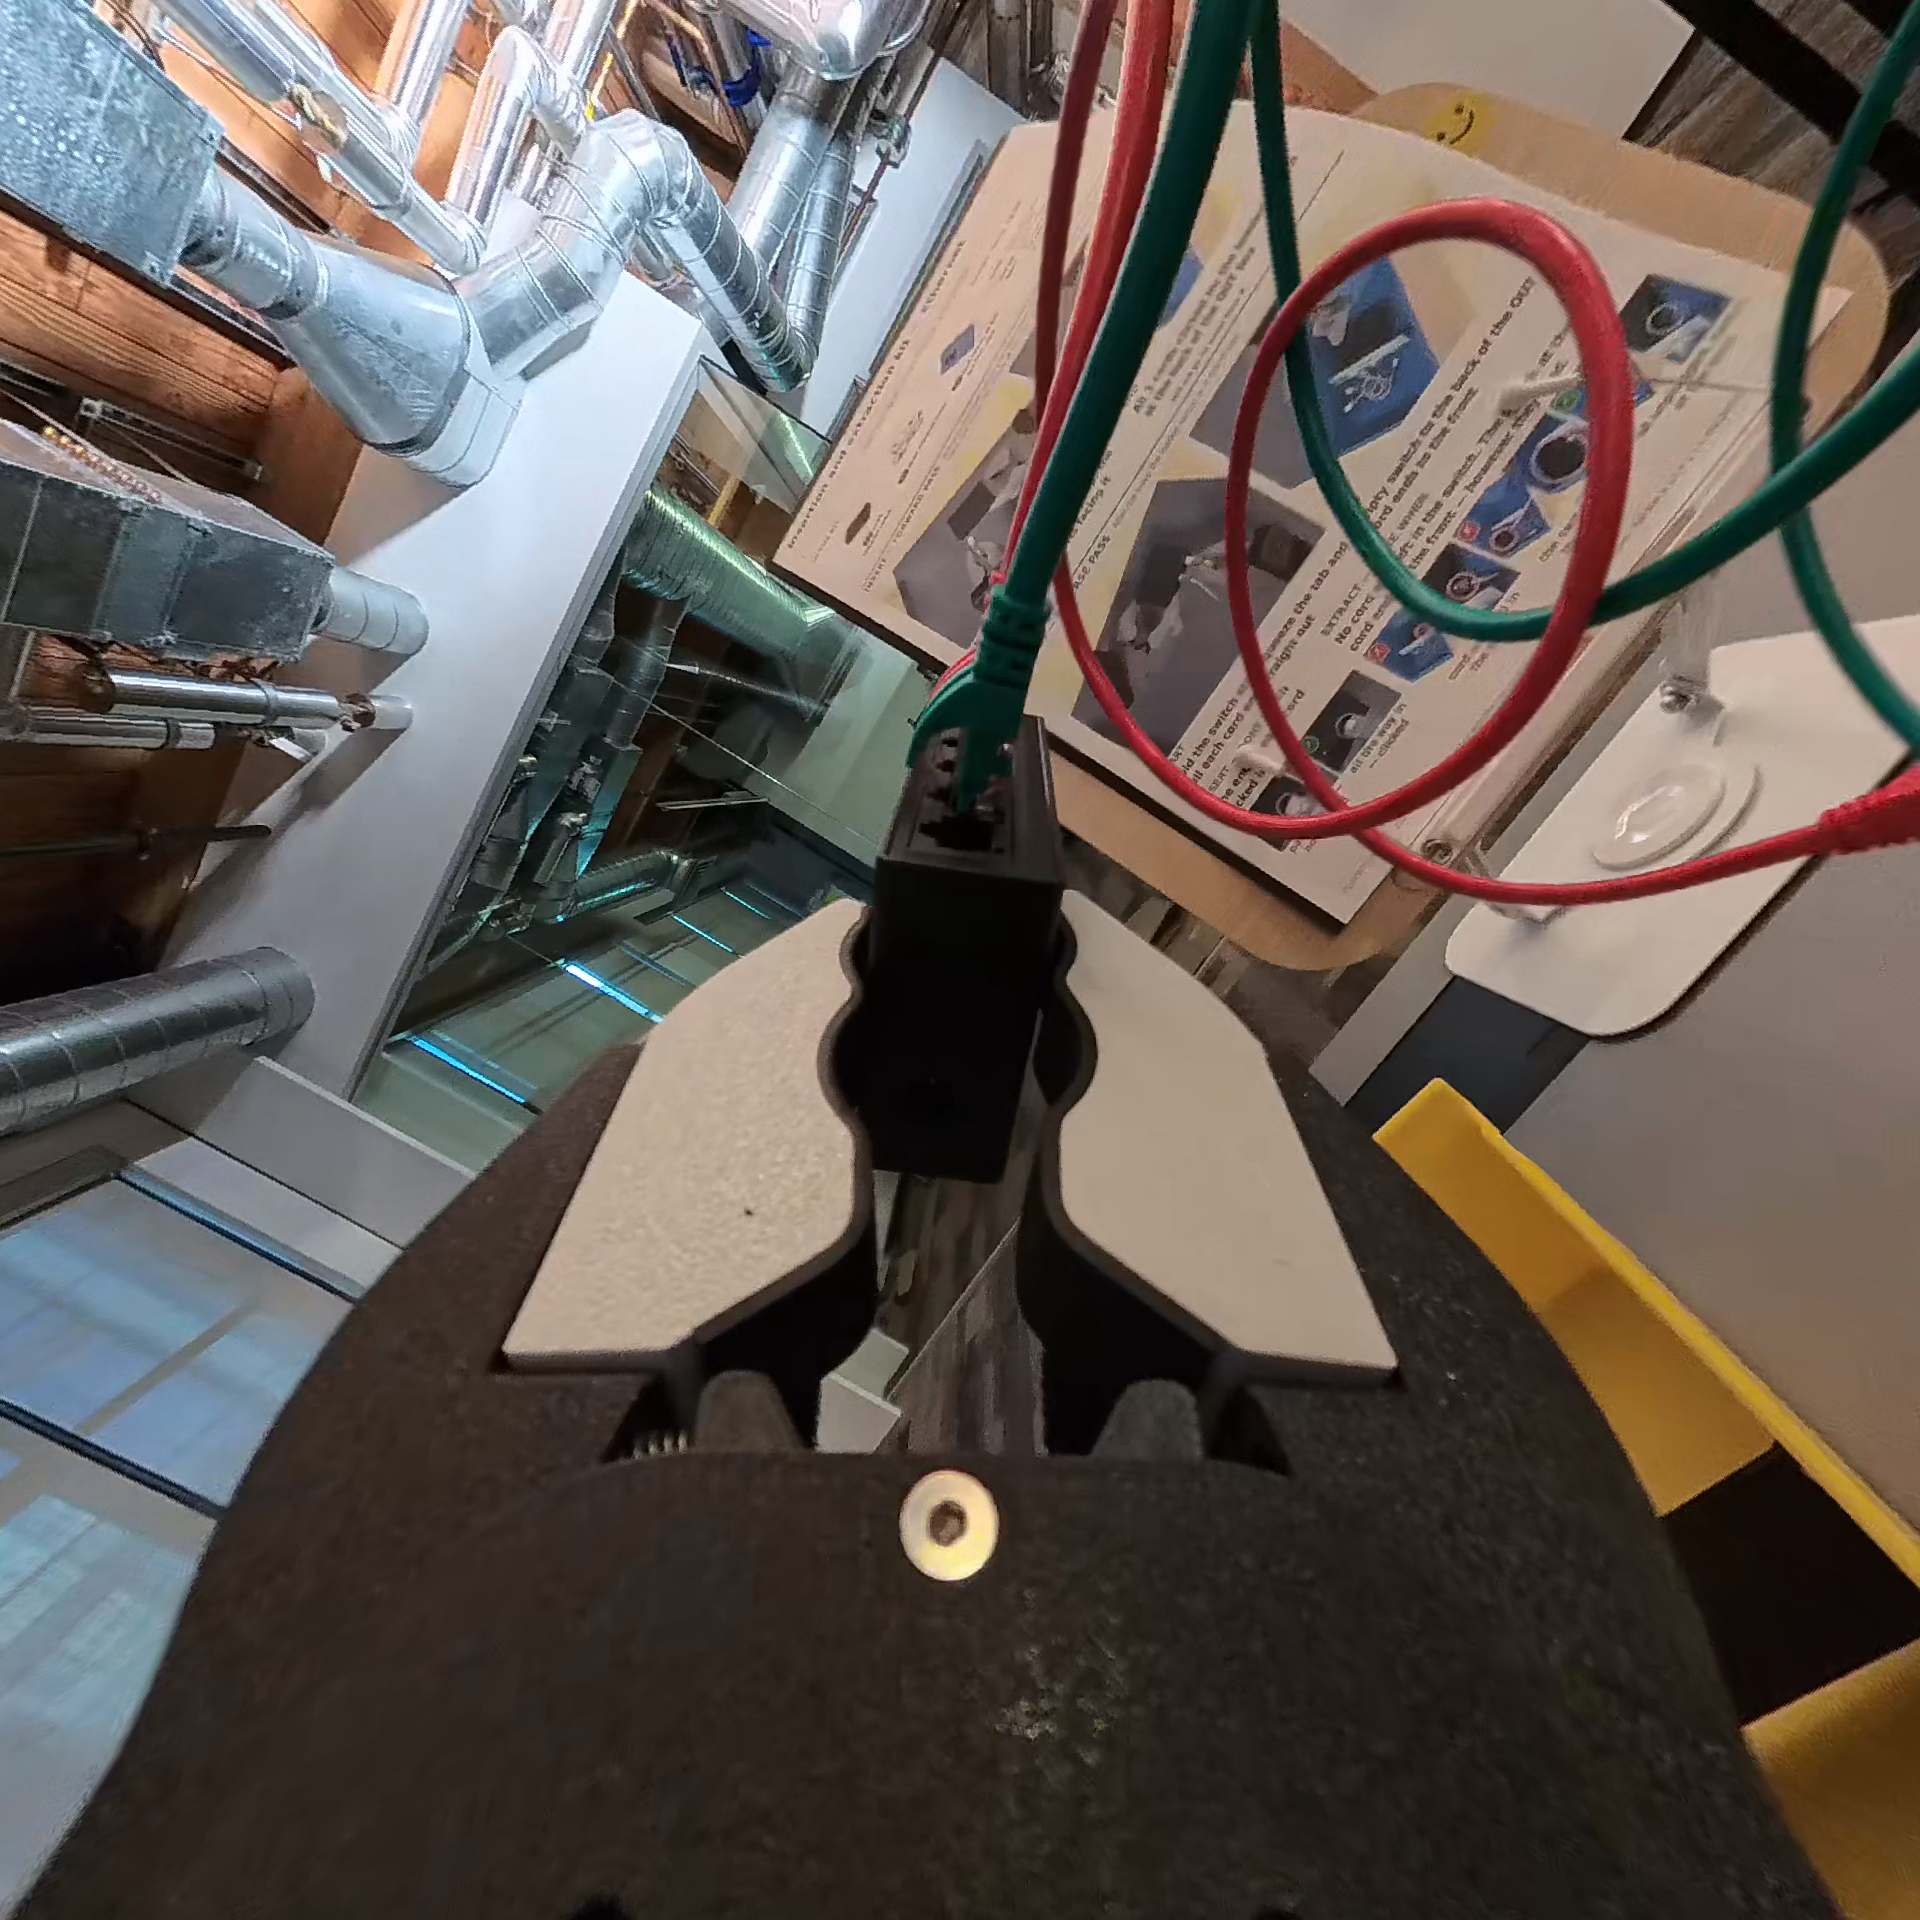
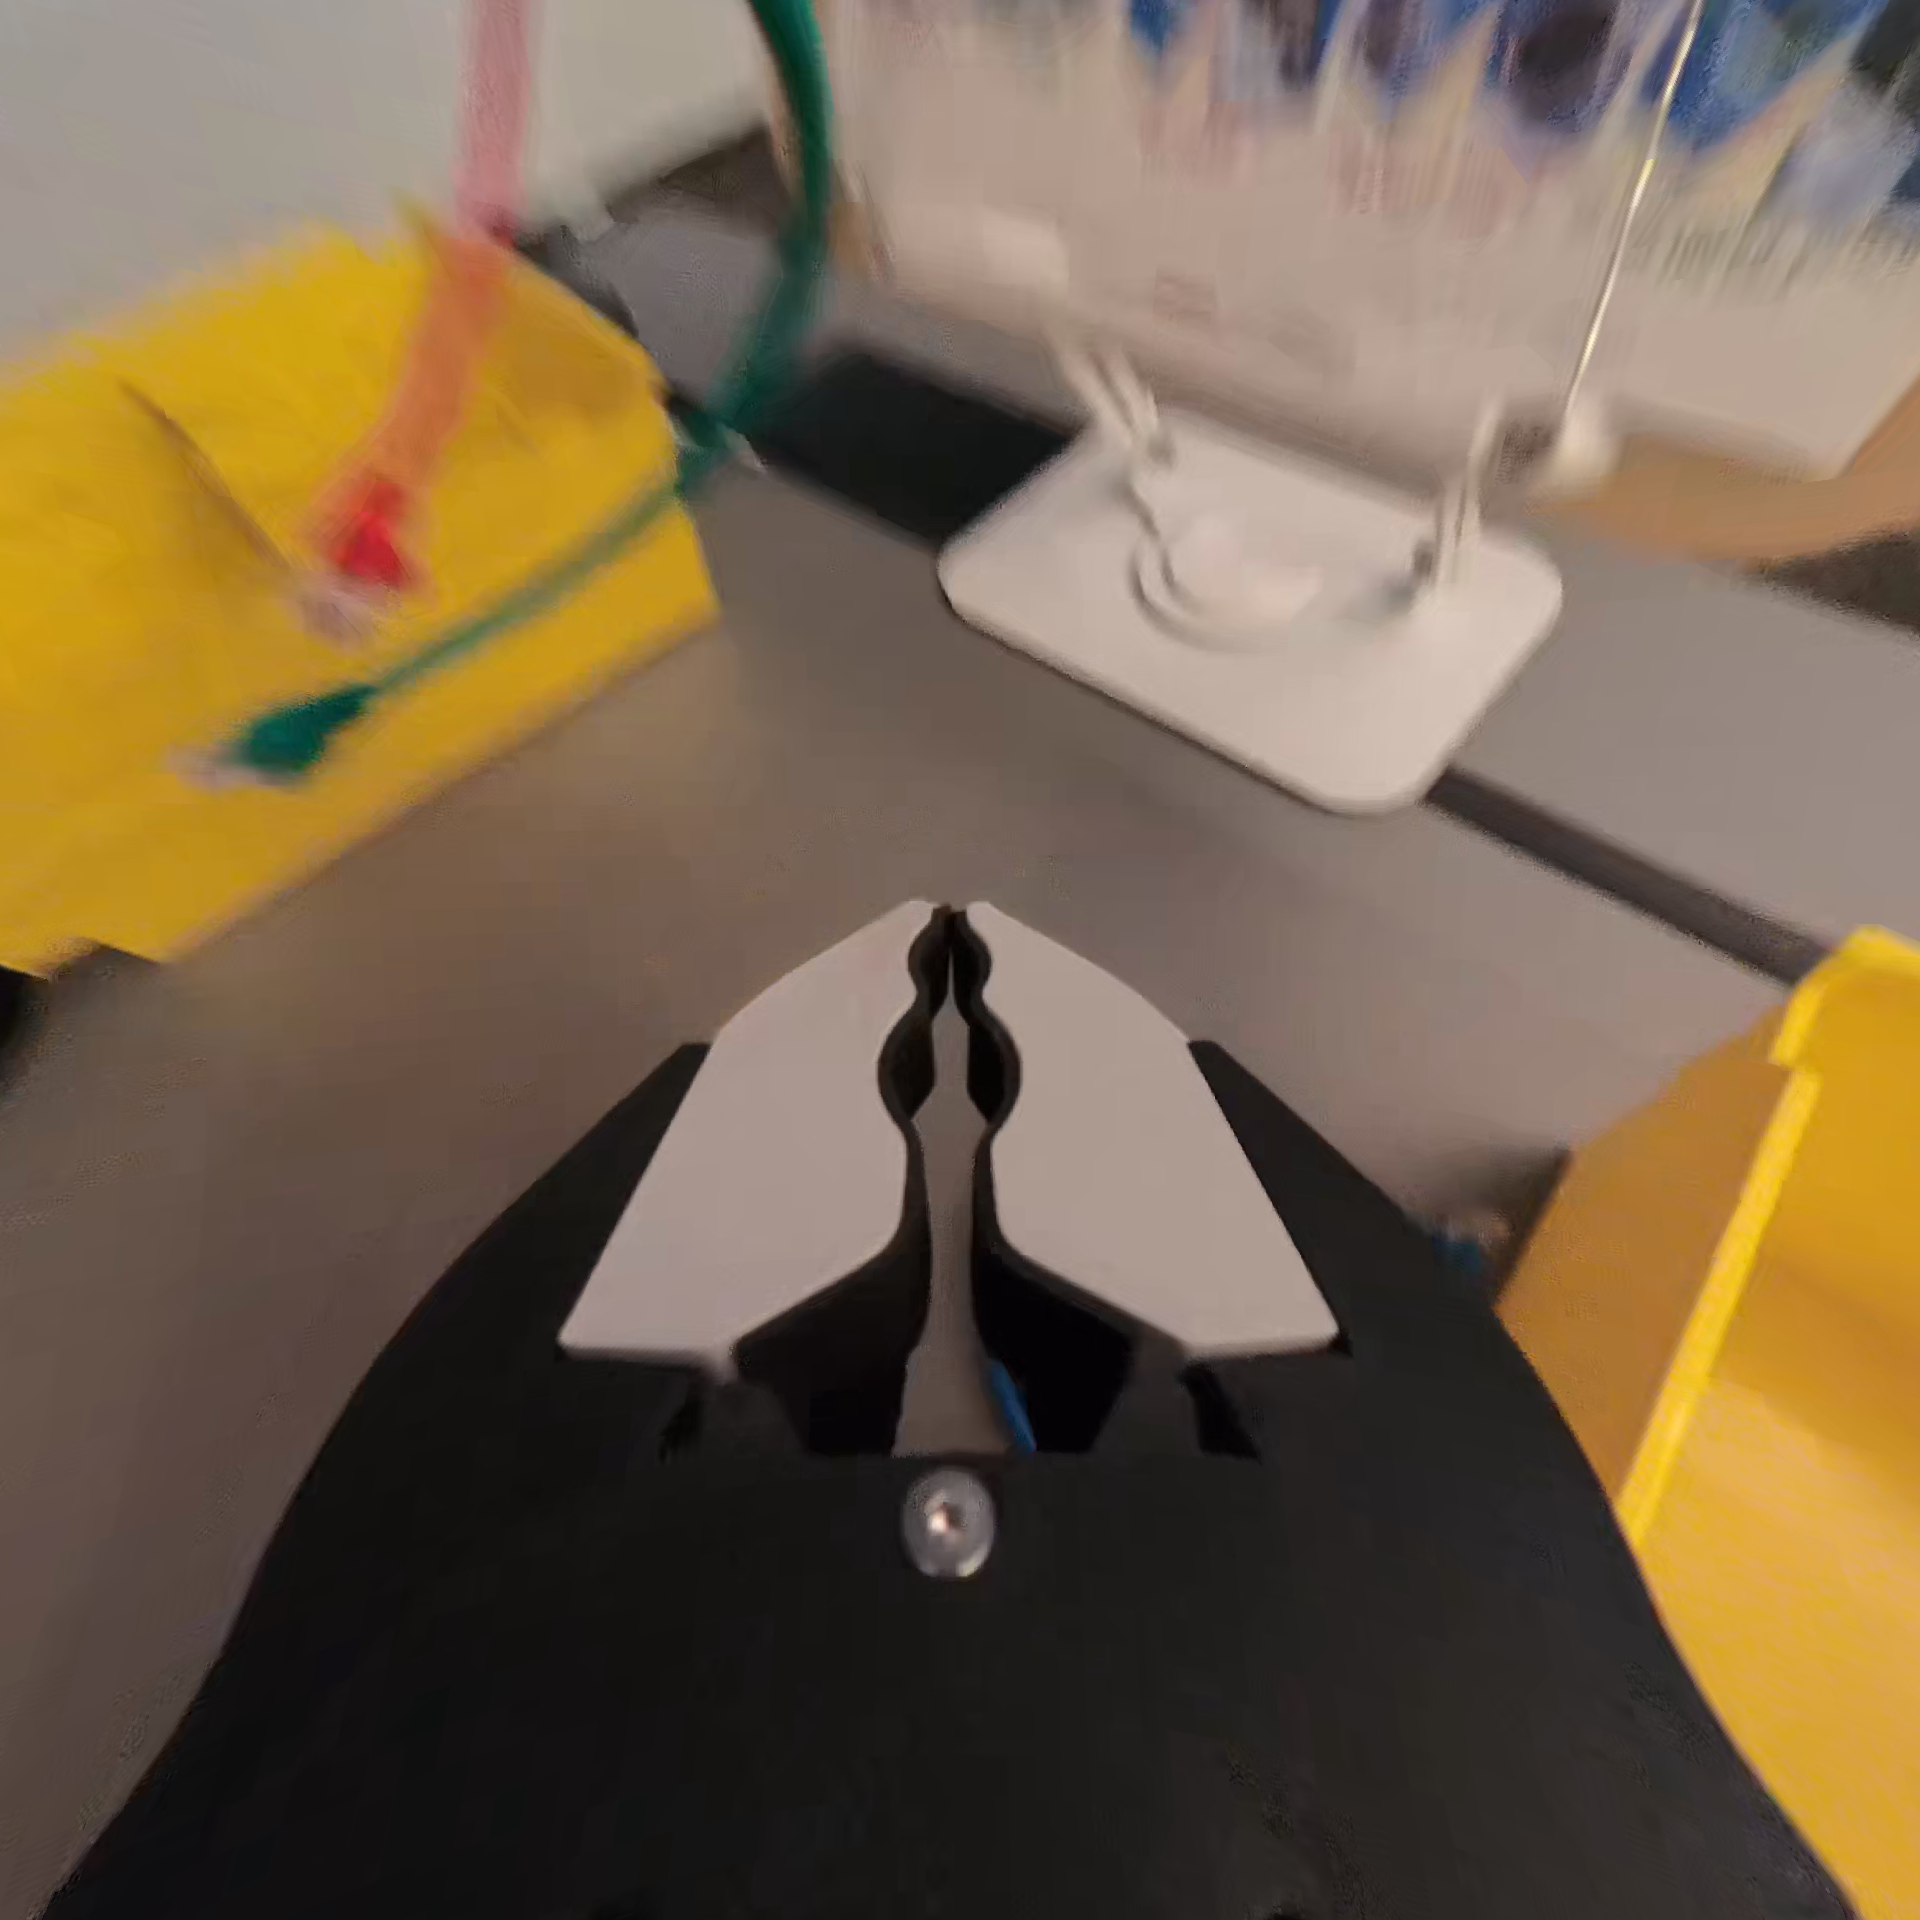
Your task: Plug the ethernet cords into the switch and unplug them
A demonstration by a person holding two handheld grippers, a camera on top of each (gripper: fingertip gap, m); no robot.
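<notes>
Left claw (image 1: 961, 997) clamped on the switch (image 1: 961, 935): a small black rectangular box, matte, held end-on between the pale fingers (image 1: 727, 1122), its port row facing up and away toward 12 o'clock. One green cord (image 1: 1132, 343) plugged in, its green boot (image 1: 971, 717) seated at the far end of the row; the nearest port looks open (the ports between are too dark to judge). The green cord runs up out of the frame at 12 o'clock. A red cord (image 1: 1434, 520) hangs in a loop at 2 o'clock in front of a printed instruction board (image 1: 1195, 436); whether it enters the switch cannot be told. Right wrist view heavily motion-blurred. Right claw (image 2: 951, 925) fully closed with nothing between its tips, hovering above the grey counter (image 2: 727, 831). At 10 o'clock, a loose red plug (image 2: 364, 540) and a loose green plug (image 2: 296, 732) show in front of a yellow bin (image 2: 156, 520). White stand base (image 2: 1299, 665) at 1 o'clock.
</notes>
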